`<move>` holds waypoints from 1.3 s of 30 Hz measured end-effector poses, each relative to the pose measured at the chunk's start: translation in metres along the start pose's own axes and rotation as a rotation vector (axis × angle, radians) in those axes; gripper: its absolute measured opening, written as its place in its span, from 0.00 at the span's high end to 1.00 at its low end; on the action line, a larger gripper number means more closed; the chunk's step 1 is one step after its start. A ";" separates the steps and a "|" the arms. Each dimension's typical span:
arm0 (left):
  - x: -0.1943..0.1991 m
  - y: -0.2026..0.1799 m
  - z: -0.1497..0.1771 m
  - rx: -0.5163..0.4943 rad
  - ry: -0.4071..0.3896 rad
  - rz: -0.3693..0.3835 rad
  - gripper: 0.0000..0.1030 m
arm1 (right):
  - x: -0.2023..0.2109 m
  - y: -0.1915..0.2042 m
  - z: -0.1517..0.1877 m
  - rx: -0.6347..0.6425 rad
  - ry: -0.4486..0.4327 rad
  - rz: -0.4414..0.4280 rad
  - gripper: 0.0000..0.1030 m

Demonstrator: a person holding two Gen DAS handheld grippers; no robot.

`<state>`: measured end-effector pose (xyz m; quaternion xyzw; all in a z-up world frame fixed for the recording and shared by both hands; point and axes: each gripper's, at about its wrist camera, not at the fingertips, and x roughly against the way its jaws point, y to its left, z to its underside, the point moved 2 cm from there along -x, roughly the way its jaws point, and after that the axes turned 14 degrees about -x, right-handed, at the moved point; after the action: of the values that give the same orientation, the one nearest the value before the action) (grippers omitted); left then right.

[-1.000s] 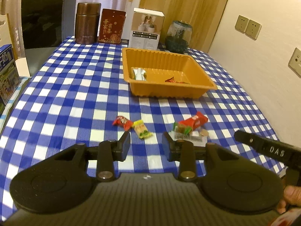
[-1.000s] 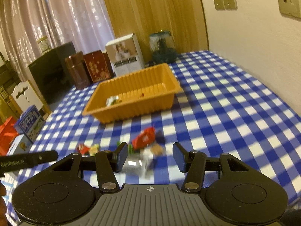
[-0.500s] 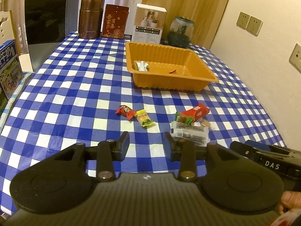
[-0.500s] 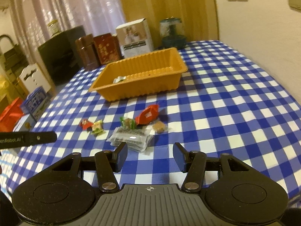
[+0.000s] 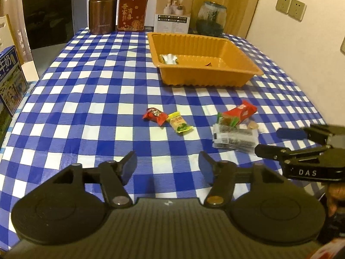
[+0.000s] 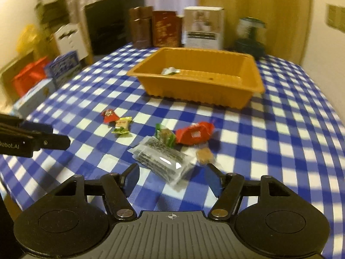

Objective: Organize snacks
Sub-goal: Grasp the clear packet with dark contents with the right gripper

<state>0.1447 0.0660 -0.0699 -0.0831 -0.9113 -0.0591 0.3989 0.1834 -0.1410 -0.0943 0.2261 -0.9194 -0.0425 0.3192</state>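
- Since the earlier frame, the right gripper (image 6: 171,180) has dropped closer to the clear packet of dark snacks (image 6: 162,160), which now lies just ahead of its spread, empty fingers.
- Left gripper (image 5: 167,165) hovers over the near edge of the checked tablecloth (image 5: 90,99), its fingers also apart and empty.
- Red candy (image 5: 154,115) and yellow candy (image 5: 179,124) touch near the table's middle.
- Red wrapper (image 6: 193,133) lies beside the packet.
- Orange tray (image 5: 207,76), toward the far edge, holds a silvery wrapper (image 5: 169,58) and perhaps one red piece.
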 end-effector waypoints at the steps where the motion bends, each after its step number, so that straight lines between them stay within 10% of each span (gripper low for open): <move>1: -0.002 0.001 0.000 -0.001 0.002 -0.004 0.38 | -0.005 0.001 -0.002 0.022 0.011 -0.012 0.35; 22: -0.023 0.009 0.006 0.026 0.032 0.001 0.33 | -0.071 0.014 -0.019 0.261 0.161 -0.076 0.35; 39: -0.018 0.005 0.009 0.037 0.027 0.007 0.31 | -0.039 0.011 -0.010 -0.010 0.125 -0.077 0.40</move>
<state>0.1512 0.0702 -0.0896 -0.0781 -0.9064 -0.0418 0.4130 0.2124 -0.1130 -0.1056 0.2618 -0.8880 -0.0449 0.3753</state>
